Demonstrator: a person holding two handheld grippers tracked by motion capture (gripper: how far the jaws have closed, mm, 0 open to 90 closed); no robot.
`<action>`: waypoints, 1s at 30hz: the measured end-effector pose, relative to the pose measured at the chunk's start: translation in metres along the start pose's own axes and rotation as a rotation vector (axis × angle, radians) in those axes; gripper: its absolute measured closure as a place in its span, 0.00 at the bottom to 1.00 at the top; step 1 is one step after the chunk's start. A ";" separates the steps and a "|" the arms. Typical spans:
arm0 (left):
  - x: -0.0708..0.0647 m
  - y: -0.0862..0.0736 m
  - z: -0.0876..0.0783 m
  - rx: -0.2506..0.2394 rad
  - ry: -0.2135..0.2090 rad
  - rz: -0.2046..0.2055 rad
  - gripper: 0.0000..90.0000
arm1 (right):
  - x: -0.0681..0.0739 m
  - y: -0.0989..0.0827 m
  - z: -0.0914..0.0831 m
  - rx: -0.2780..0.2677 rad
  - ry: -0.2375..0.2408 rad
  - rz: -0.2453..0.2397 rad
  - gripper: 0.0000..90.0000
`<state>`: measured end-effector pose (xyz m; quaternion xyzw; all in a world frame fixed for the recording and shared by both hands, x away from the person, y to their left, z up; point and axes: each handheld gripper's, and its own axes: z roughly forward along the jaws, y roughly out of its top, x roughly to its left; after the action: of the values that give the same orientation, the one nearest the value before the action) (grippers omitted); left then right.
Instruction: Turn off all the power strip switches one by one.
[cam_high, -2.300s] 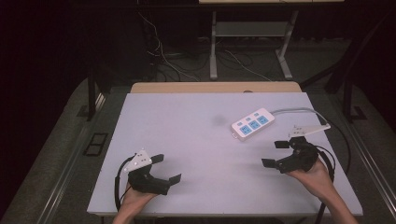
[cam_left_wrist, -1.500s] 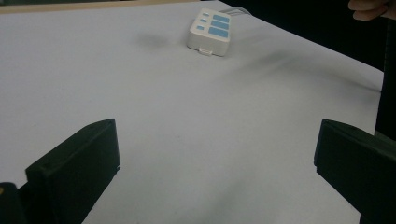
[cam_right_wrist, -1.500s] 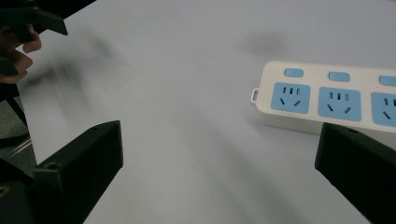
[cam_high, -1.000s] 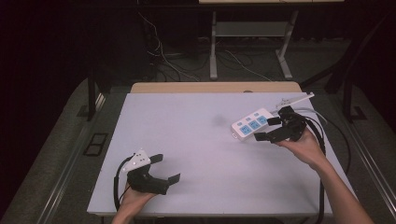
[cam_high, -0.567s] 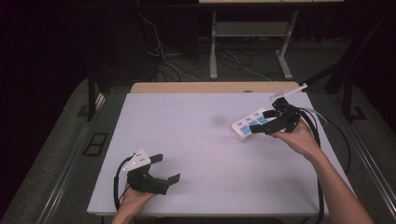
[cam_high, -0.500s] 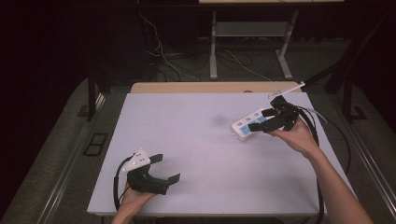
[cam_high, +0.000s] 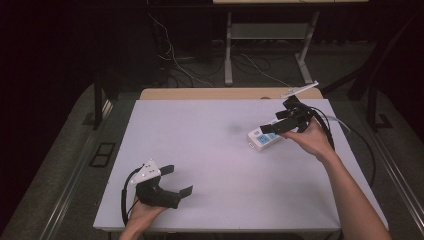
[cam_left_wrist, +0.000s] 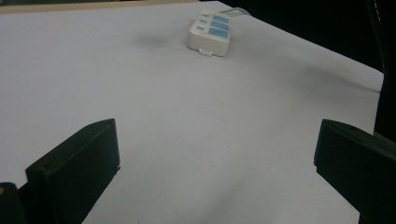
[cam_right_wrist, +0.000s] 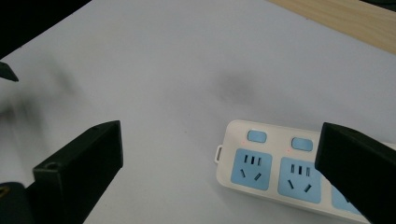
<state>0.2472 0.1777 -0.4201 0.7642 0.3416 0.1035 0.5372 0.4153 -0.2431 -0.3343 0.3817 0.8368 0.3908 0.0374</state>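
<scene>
A white power strip with blue sockets lies at the far right of the white table. My right gripper hovers just above its right part, open, its jaws spread wide. In the right gripper view the power strip lies low between the right gripper's jaws, its left end with two switches and small red lights showing. My left gripper rests open near the front left edge with nothing between its jaws. In the left gripper view the left gripper points across the bare table at the distant power strip.
The strip's cable runs off the table's right side. A wooden board borders the far edge. A faint dark smudge marks the table left of the strip. Beyond the table are a dark floor, loose cables and a desk frame.
My right gripper has travelled from the front right of the table up to the power strip and now hangs over it. The left gripper has stayed put.
</scene>
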 end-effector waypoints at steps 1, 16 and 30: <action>0.000 0.000 0.000 0.000 -0.001 0.001 0.00 | -0.001 0.001 0.001 -0.002 -0.003 0.000 0.01; -0.001 0.000 0.000 0.001 -0.005 0.005 0.00 | -0.028 0.001 0.019 0.039 -0.064 0.082 0.18; -0.001 0.000 0.000 -0.001 -0.006 0.004 0.00 | -0.034 0.002 0.033 0.006 -0.064 0.103 0.44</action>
<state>0.2467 0.1772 -0.4201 0.7648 0.3385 0.1023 0.5386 0.4523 -0.2440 -0.3640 0.4368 0.8155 0.3773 0.0428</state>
